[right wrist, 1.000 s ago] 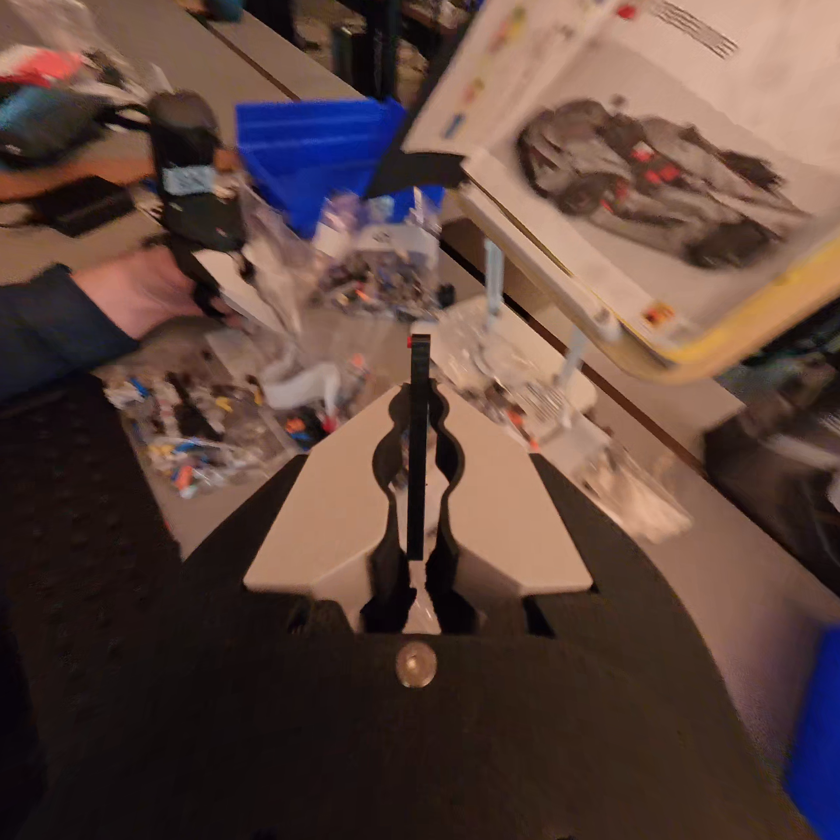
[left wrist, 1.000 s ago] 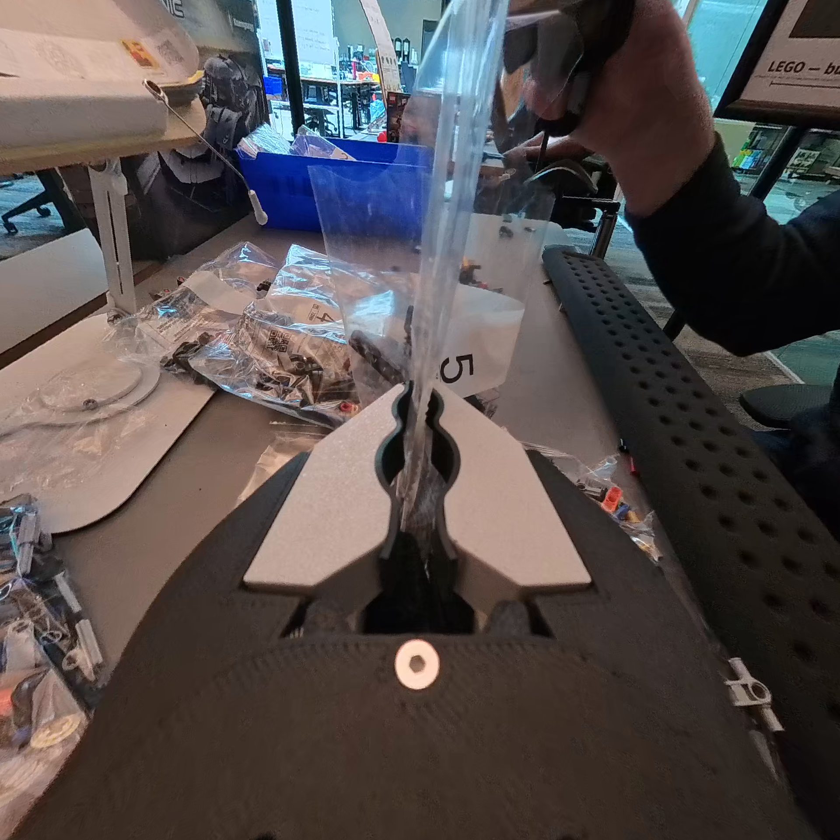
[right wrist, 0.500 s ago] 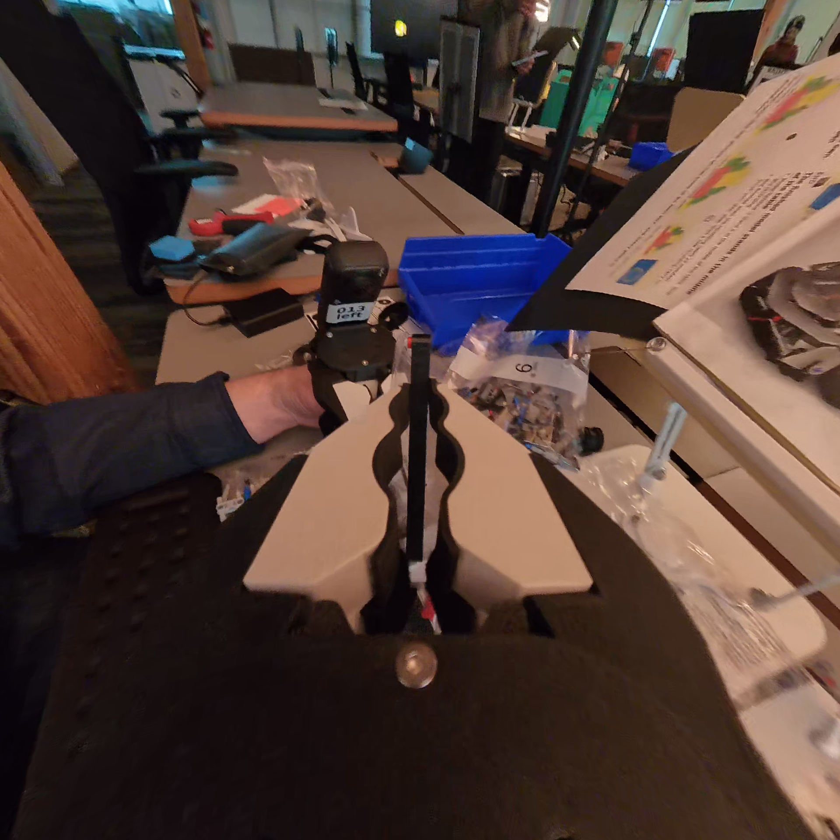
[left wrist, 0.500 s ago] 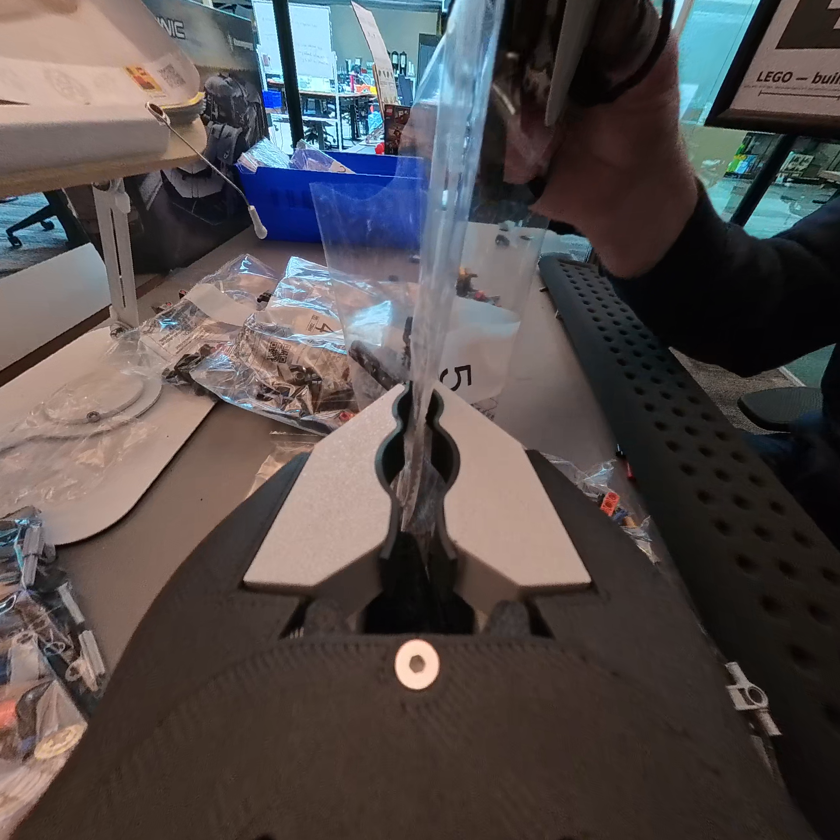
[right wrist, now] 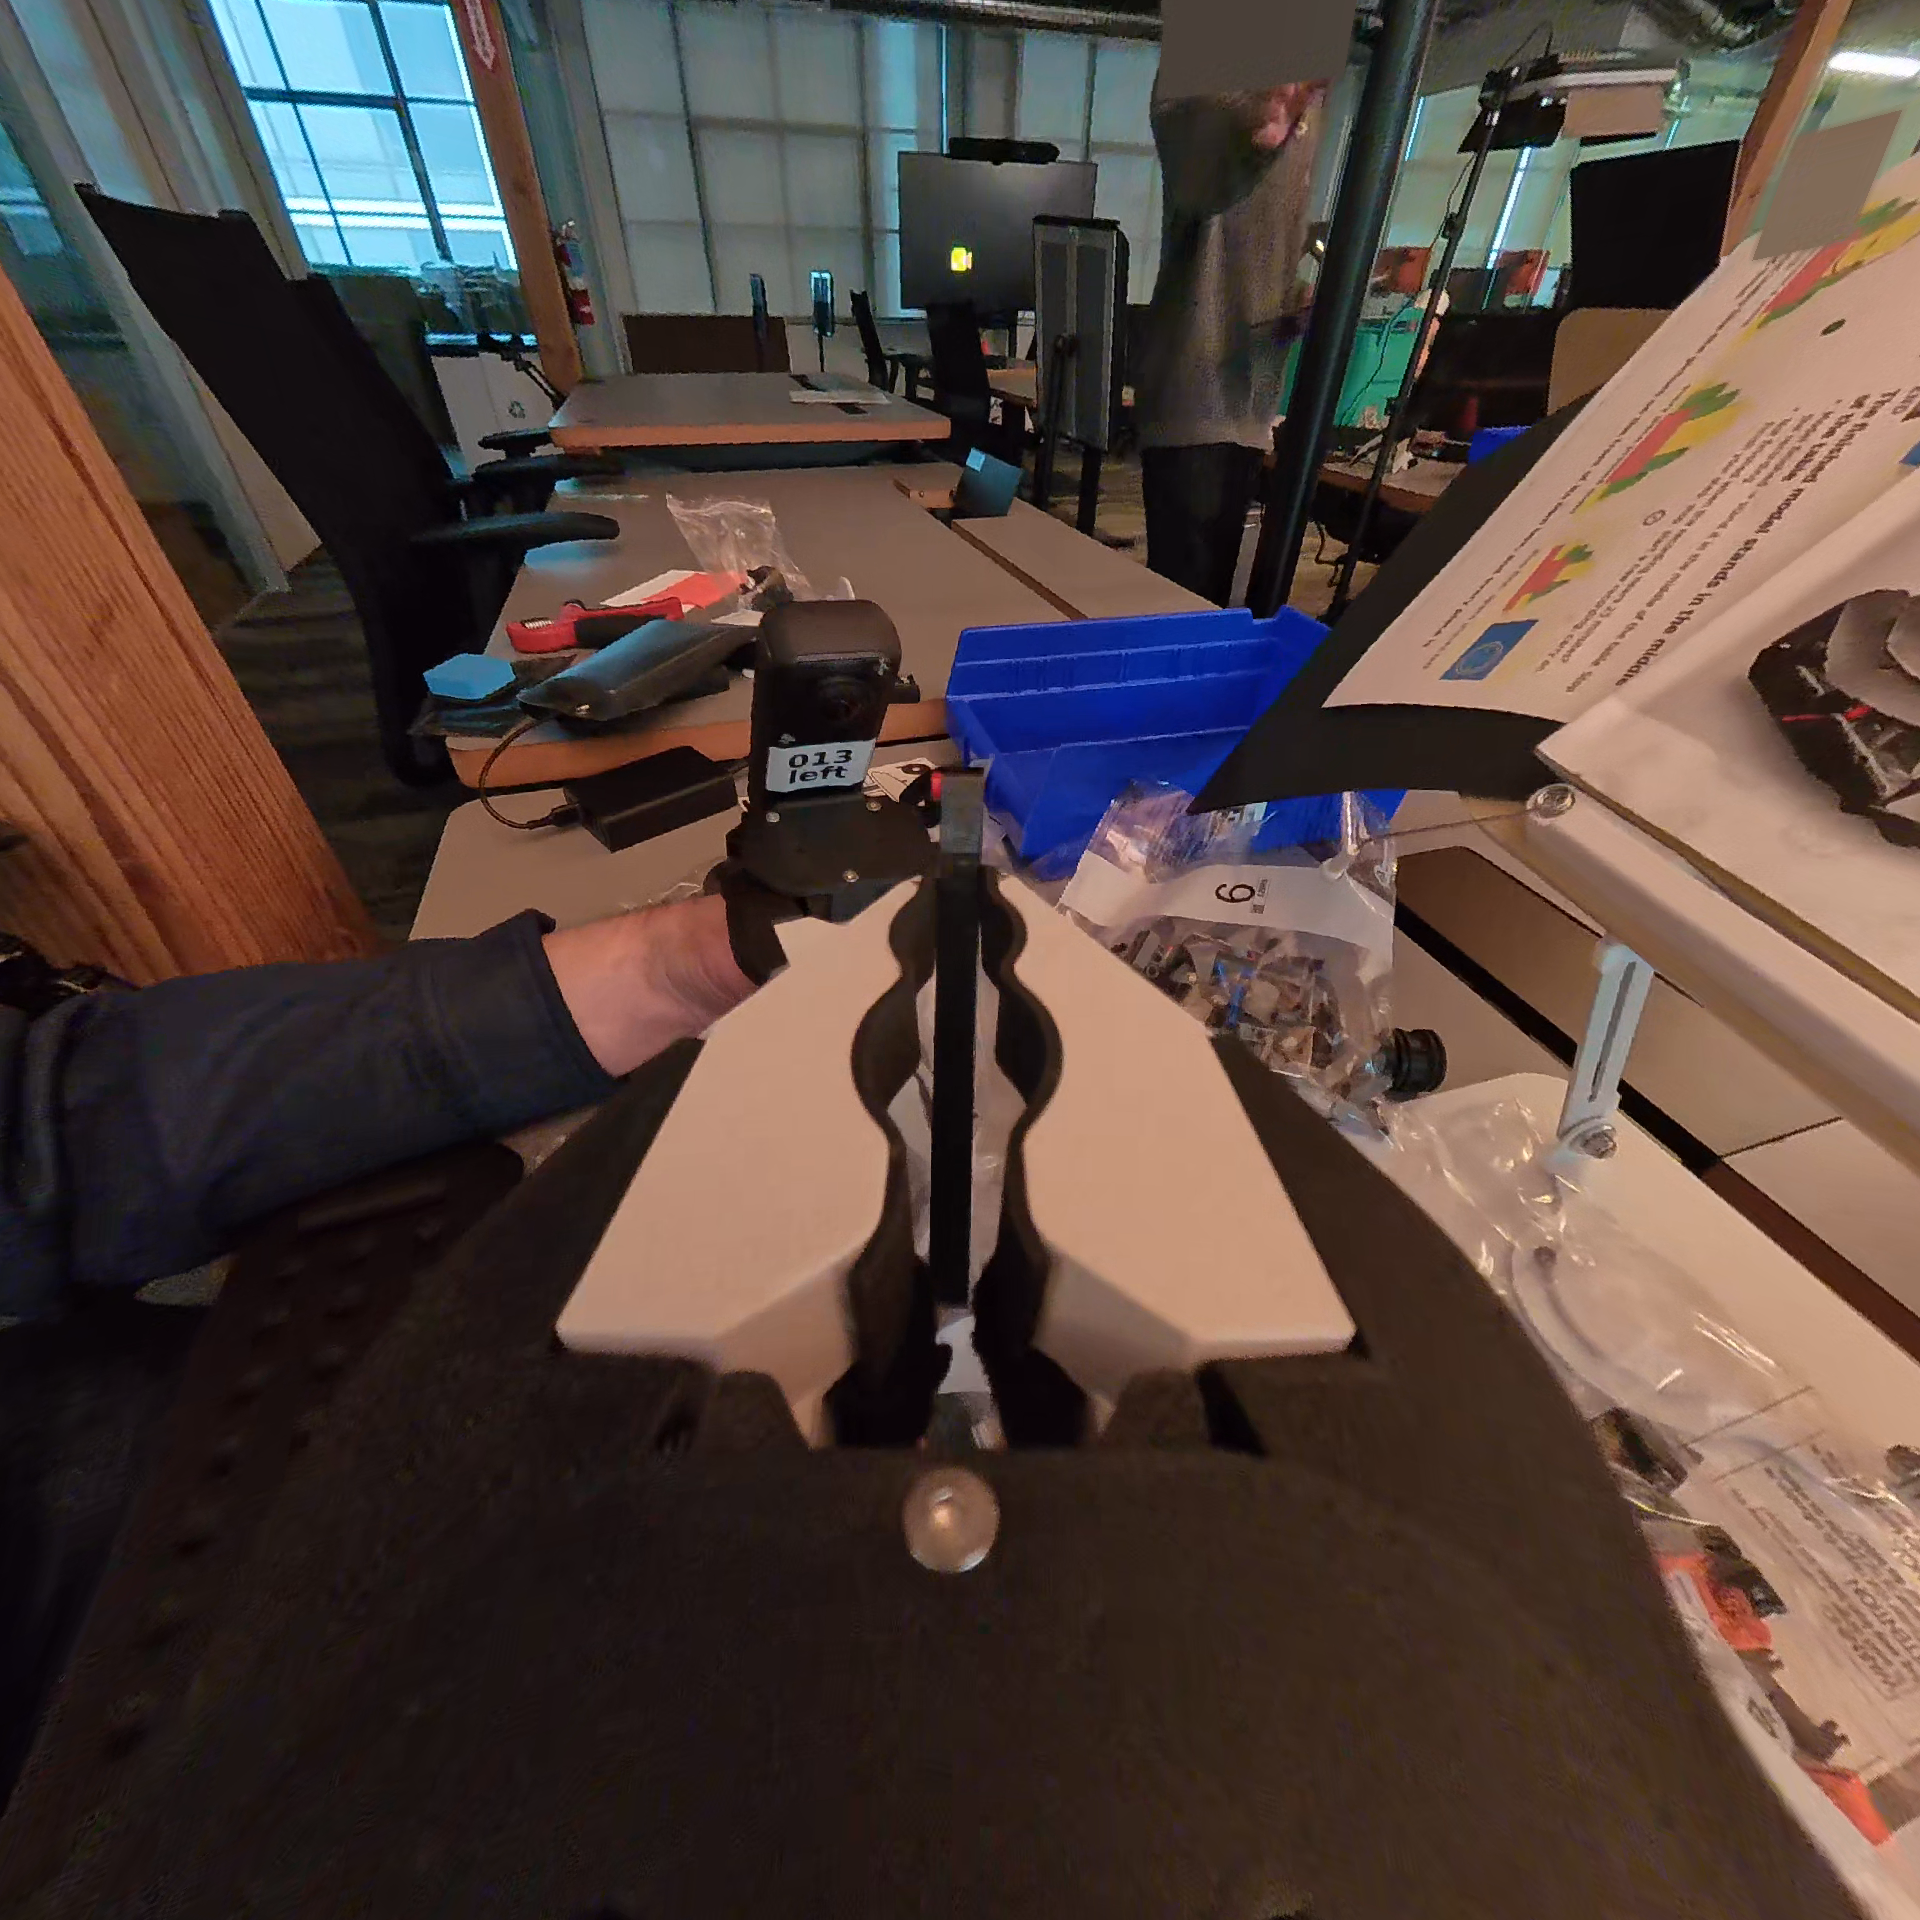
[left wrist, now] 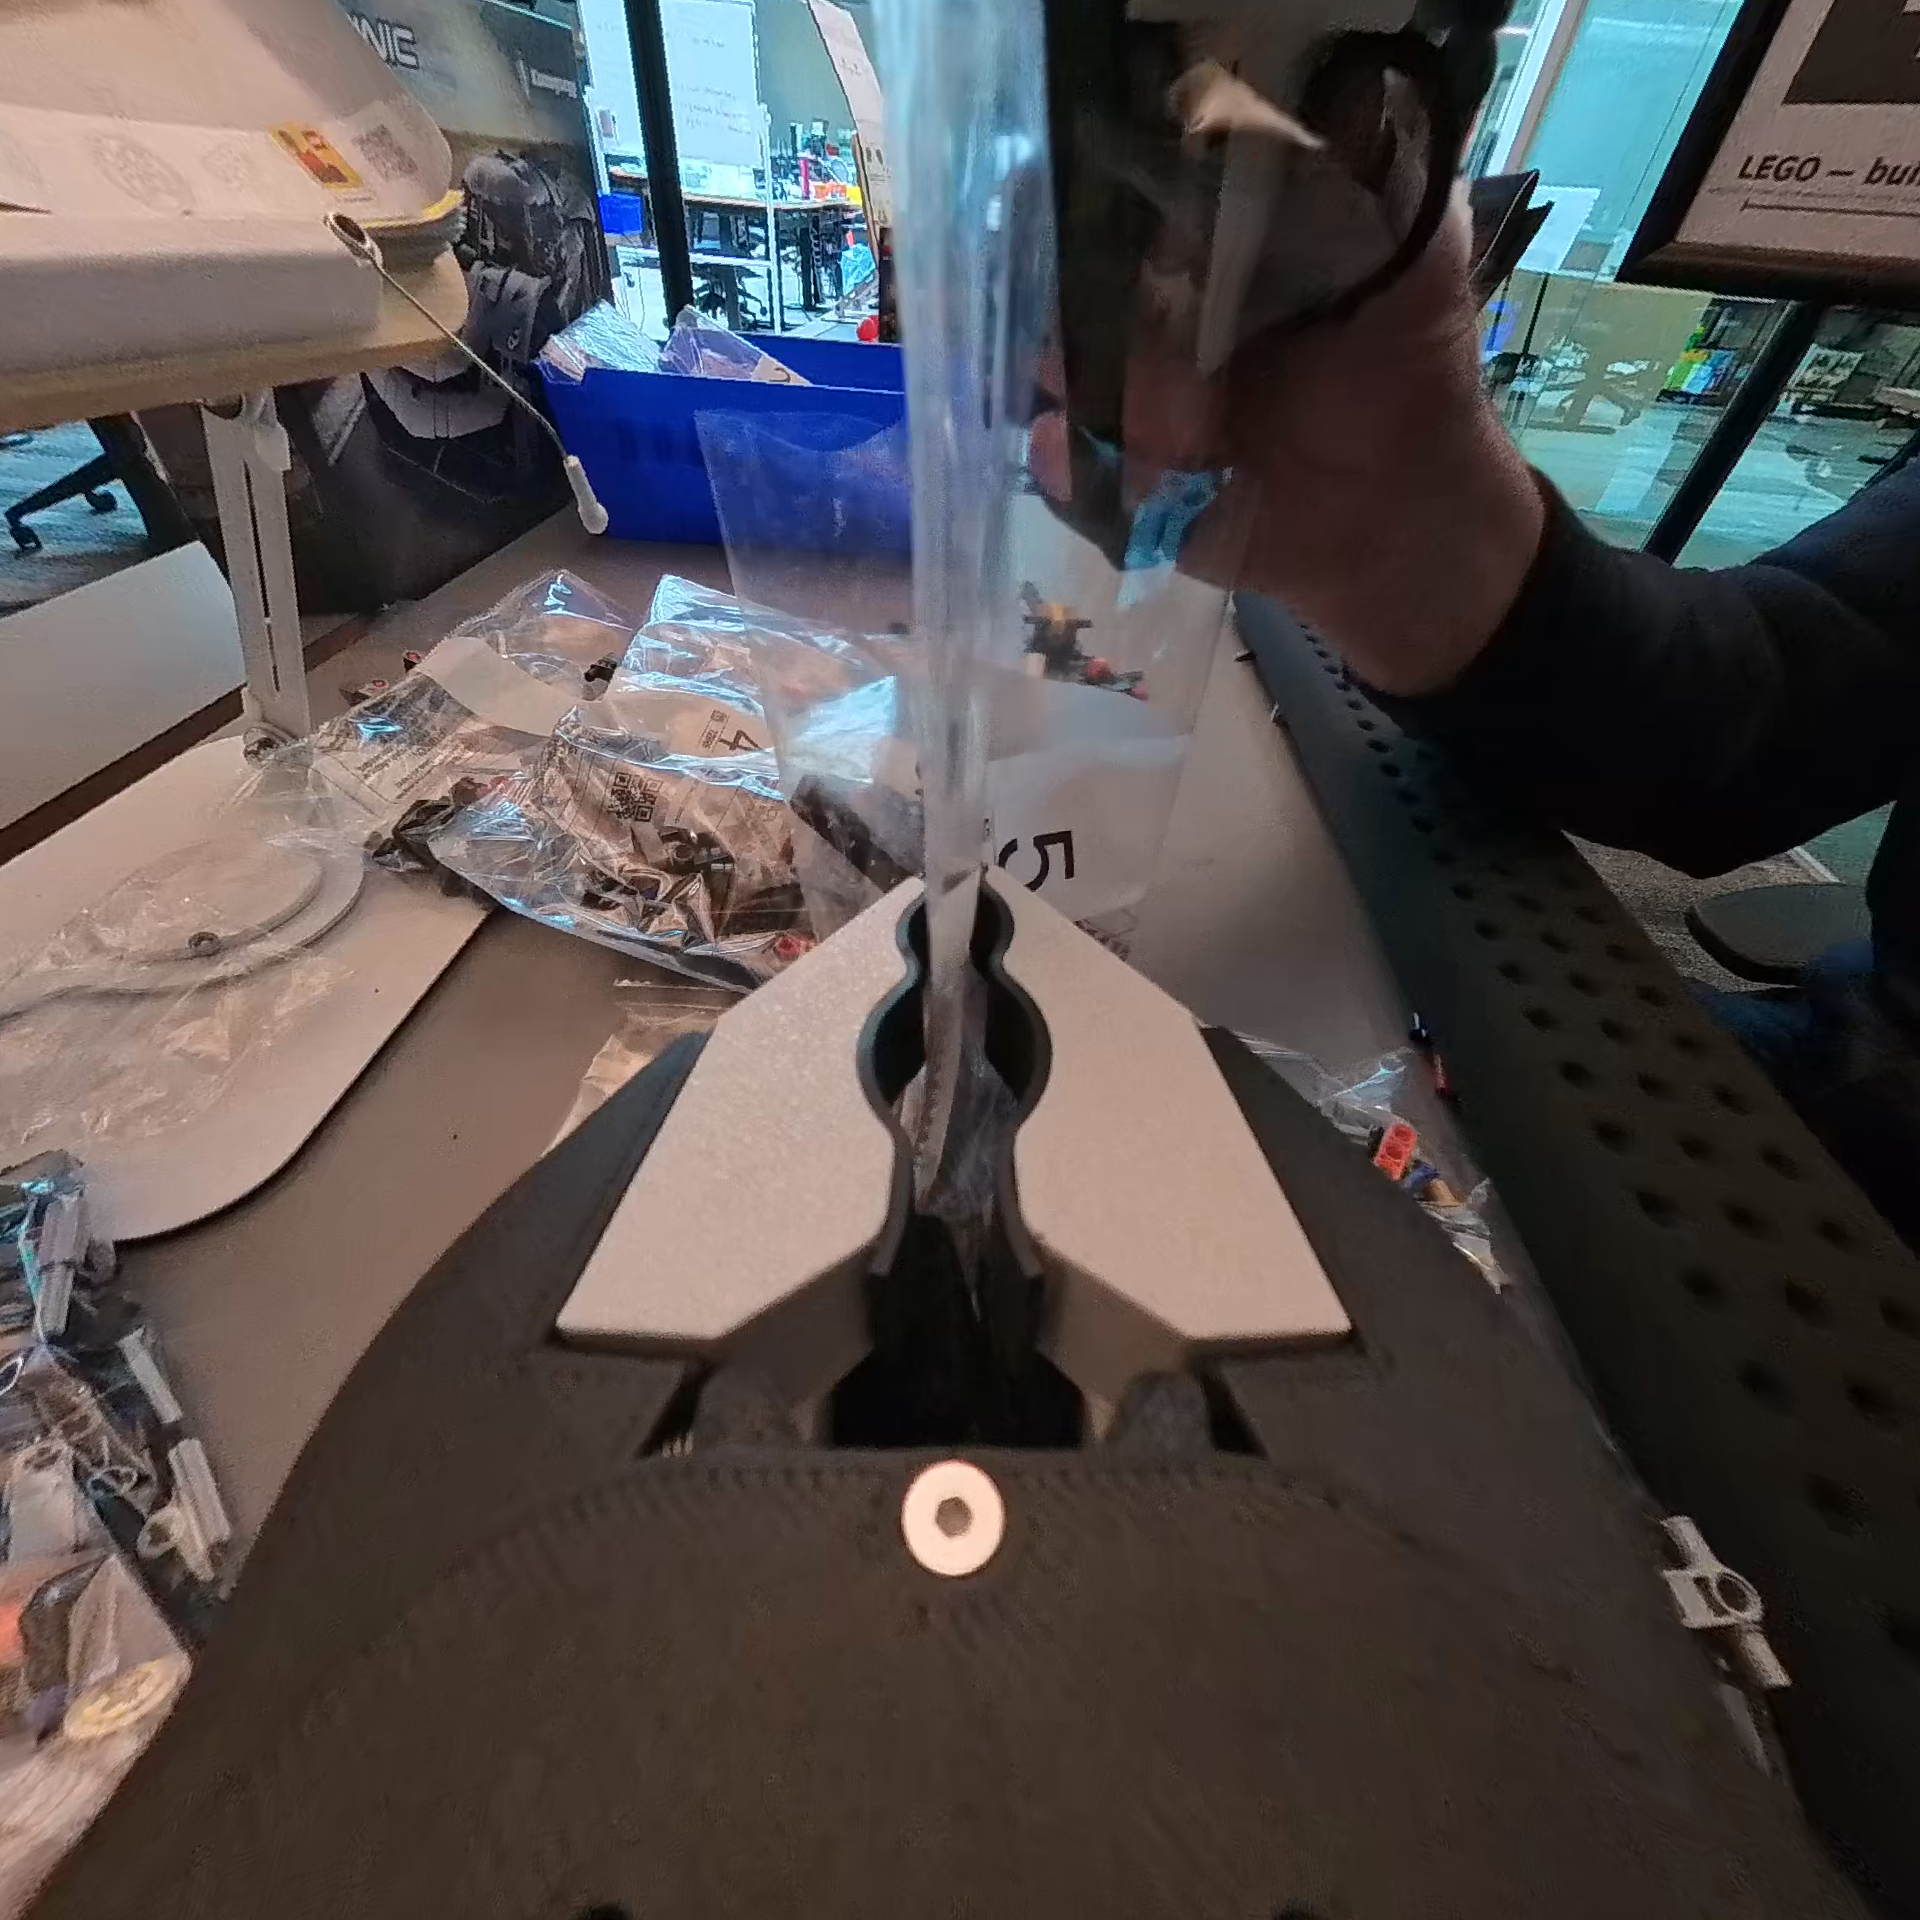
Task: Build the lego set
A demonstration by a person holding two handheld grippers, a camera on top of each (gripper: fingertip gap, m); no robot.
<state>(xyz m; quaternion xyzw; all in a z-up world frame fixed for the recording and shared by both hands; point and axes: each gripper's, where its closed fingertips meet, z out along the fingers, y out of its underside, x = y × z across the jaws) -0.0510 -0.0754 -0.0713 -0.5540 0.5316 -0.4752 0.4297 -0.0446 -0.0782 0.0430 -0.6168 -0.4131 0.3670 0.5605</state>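
In the left wrist view my left gripper (left wrist: 951, 904) is shut on the lower edge of a clear plastic bag (left wrist: 956, 520) that stands upright above the jaws. A few small parts (left wrist: 1060, 644) sit in it. A hand (left wrist: 1351, 468) holds the right gripper (left wrist: 1195, 260) close above, against the top of the bag. In the right wrist view my right gripper (right wrist: 956, 894) is shut on a long black Lego beam (right wrist: 954, 1091) with a red pin (right wrist: 940, 781) at its tip. The left gripper's body (right wrist: 821, 790) is just beyond it.
Sealed bags of parts (left wrist: 623, 810) lie on the grey table (left wrist: 468, 1039), and more bags (left wrist: 83, 1455) lie at the left. A blue bin (right wrist: 1122, 707) stands behind, and an instruction booklet on a white stand (right wrist: 1714, 520) to the side. A black perforated mat (left wrist: 1610, 1039) lines the table edge, with a loose grey connector (left wrist: 1714, 1600). My right fingertips sit around 11 cm from my left ones.
The hand with the right gripper has come down closer to the top of the bag, and its view has swung up from the table. The left gripper has kept its hold.
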